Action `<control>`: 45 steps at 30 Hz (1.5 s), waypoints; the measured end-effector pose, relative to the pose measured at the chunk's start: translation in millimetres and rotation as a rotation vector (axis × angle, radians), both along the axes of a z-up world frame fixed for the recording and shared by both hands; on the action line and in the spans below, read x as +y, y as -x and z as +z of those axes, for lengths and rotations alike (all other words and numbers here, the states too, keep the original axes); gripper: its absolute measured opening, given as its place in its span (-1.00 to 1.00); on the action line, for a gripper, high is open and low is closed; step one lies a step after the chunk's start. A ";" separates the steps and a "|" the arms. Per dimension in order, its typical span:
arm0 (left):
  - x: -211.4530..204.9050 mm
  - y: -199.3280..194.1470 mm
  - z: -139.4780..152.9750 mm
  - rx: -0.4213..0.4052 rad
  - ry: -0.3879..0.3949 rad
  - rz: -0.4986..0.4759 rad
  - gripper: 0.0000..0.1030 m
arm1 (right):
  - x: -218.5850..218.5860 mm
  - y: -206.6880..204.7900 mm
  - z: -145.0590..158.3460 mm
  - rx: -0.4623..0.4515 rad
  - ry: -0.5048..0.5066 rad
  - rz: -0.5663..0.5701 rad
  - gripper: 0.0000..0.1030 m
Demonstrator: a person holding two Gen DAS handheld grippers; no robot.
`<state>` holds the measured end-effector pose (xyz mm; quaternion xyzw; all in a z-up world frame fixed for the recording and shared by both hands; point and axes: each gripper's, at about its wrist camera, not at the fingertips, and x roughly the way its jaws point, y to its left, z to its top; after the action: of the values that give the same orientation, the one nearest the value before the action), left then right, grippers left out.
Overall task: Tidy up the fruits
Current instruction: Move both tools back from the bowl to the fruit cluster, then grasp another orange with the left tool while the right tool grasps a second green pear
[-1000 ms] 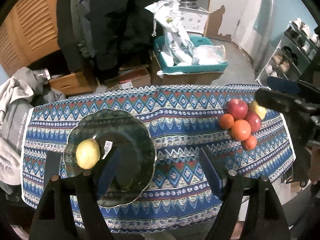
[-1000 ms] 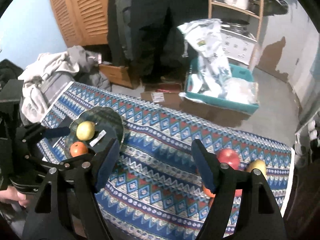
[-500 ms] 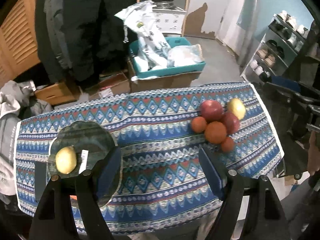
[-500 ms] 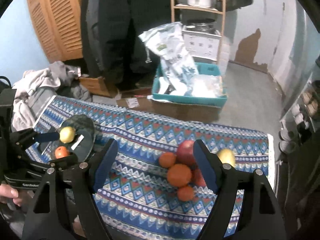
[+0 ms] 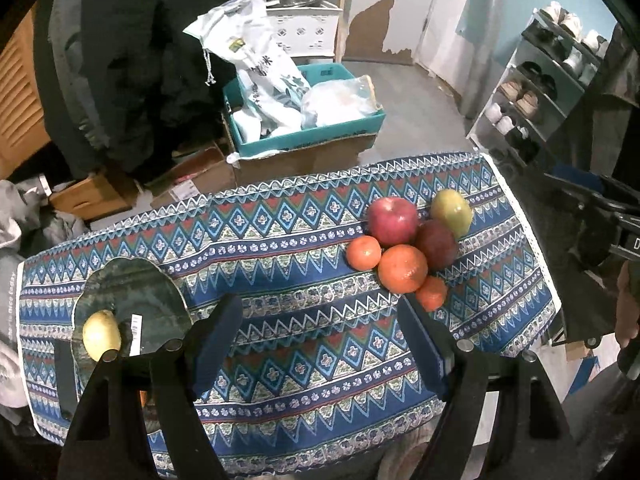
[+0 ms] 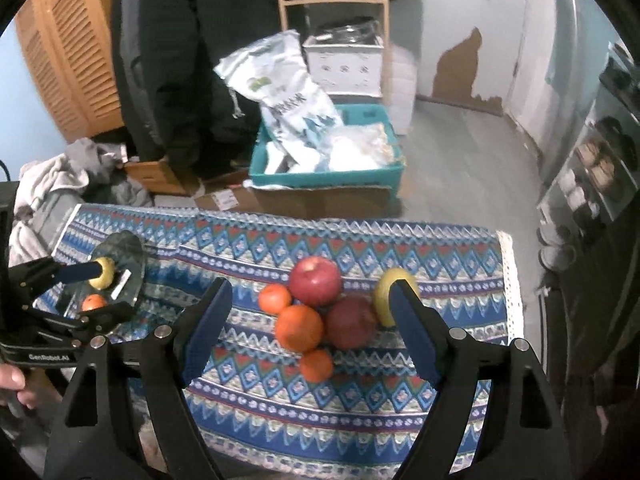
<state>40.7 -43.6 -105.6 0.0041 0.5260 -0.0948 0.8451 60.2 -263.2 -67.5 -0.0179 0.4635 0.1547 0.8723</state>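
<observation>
- Left tongs (image 5: 320,344), in the left wrist view, stand spread and empty above the patterned cloth (image 5: 280,248) on the table, both blue pads clear of any fruit.
- On that side of the cloth lies a dark glass plate (image 5: 132,292) with a yellow fruit (image 5: 101,335) on it, beside a white label.
- Toward the far right of the cloth sits a touching cluster: a red apple (image 5: 393,221), a yellow-green fruit (image 5: 451,213), a dark red fruit (image 5: 437,245), a big orange (image 5: 402,268) and two small oranges (image 5: 363,252) (image 5: 431,293).
- Beyond the table stands a teal bin (image 5: 320,136) with white bags; a shoe rack (image 5: 536,80) is at the right.
- Right tongs (image 6: 310,328), in the right wrist view, are opening, nothing pinched; the cluster lies between and beyond the pads, untouched.
- Here the red apple (image 6: 315,281) is farthest, the big orange (image 6: 298,328) and dark red fruit (image 6: 351,322) nearer, one small orange (image 6: 274,298) to the left and another (image 6: 316,365) nearest.
- The yellow-green fruit (image 6: 386,300) is partly hidden behind the right pad.
- At the left edge the left tongs (image 6: 86,292) hover over the plate (image 6: 128,252), which carries the yellow fruit (image 6: 103,276) and an orange (image 6: 94,302).
- A hand (image 6: 12,384) grips that tool's handle.
</observation>
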 end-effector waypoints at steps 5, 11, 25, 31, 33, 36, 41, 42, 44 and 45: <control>-5.8 -13.5 -4.7 0.014 0.000 0.004 0.57 | -13.4 -8.3 -7.4 0.030 0.009 -0.004 0.58; -15.5 -34.6 -11.4 0.054 -0.001 -0.002 0.57 | -27.8 -31.1 -19.8 0.099 0.016 -0.008 0.58; -55.2 -85.2 -39.7 0.113 -0.043 -0.097 0.57 | -41.2 -82.8 -67.5 0.234 0.090 0.017 0.58; -63.6 -100.0 -67.3 0.174 -0.030 -0.121 0.57 | -53.0 -101.2 -105.2 0.306 0.107 0.001 0.58; -66.2 -104.9 -78.5 0.193 -0.027 -0.122 0.57 | -56.9 -106.2 -118.8 0.337 0.101 -0.016 0.58; -69.7 -111.4 -96.0 0.231 -0.007 -0.121 0.57 | -60.0 -109.8 -135.3 0.372 0.083 -0.026 0.58; -72.9 -119.4 -124.7 0.289 0.007 -0.109 0.57 | -60.4 -112.1 -152.6 0.396 0.092 -0.015 0.58; -72.8 -120.8 -130.1 0.301 0.014 -0.106 0.57 | -59.2 -112.8 -156.5 0.406 0.090 -0.011 0.58; -72.3 -124.0 -139.2 0.322 0.020 -0.102 0.57 | -57.0 -113.6 -161.1 0.415 0.089 -0.005 0.58; -72.4 -124.9 -143.0 0.326 0.018 -0.099 0.57 | -55.4 -114.6 -164.9 0.423 0.086 0.000 0.58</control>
<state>165.6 -115.9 -248.6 0.0068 0.6543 -0.1405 0.7430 174.9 -318.5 -232.3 -0.0223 0.6423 0.1349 0.7541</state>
